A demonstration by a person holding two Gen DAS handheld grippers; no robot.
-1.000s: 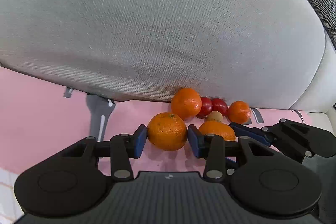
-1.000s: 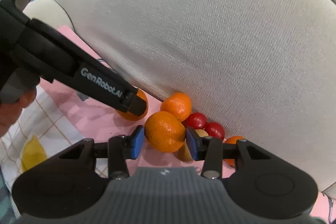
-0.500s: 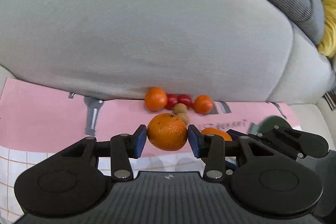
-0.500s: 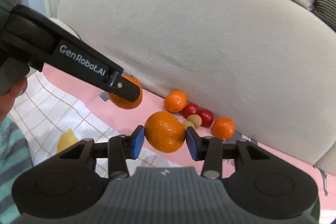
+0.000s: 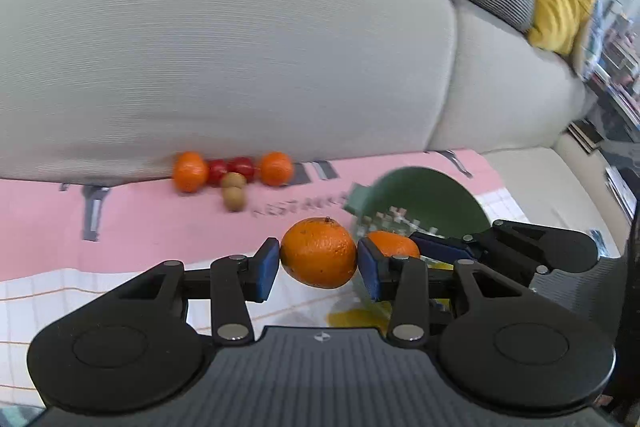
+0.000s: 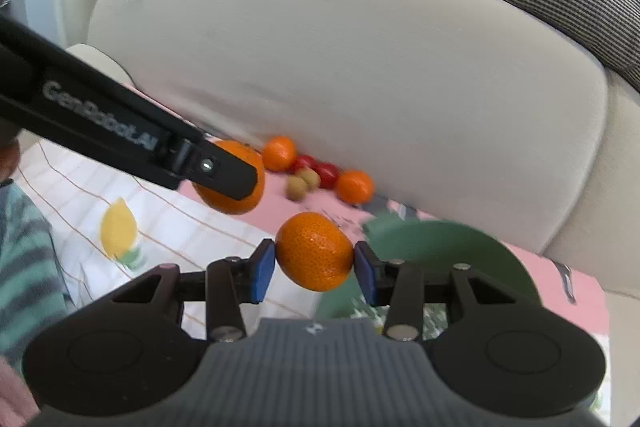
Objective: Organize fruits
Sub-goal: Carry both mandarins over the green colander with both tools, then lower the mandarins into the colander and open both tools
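In the left wrist view, we see the left gripper (image 5: pixel 318 267) with its two blue pads clamped on a round orange with dimpled peel (image 5: pixel 319 252); one pad presses each side of the fruit, and the fruit hangs above the cloth, not touching it. Just beyond the right finger there is the right gripper (image 5: pixel 416 247), coming in from the right side, and it is closed on a second orange fruit (image 5: pixel 391 245), which is partly hidden behind our finger. Behind that gripper stands a green round bowl (image 5: pixel 432 195), a little blurred.

Far ahead of the fingertips, at the foot of the grey fabric sofa cushion (image 5: pixel 240 59), lies a small row of fruits on the pink mat (image 5: pixel 140 219): two small oranges (image 5: pixel 190 171), two red round fruits (image 5: pixel 241 167) between them, and two small brown fruits (image 5: pixel 234 197) just in front.

In the right wrist view, the right gripper (image 6: pixel 314 265) holds its own orange (image 6: pixel 314 251) firmly between the blue pads. To the left of the fingers, and a little ahead of them, the black finger of the left gripper covers part of the other orange (image 6: pixel 236 197). The green bowl (image 6: pixel 440 243) is just beyond the right finger. Under the left finger we see a white checked cloth with a yellow lemon print (image 6: pixel 118 227).
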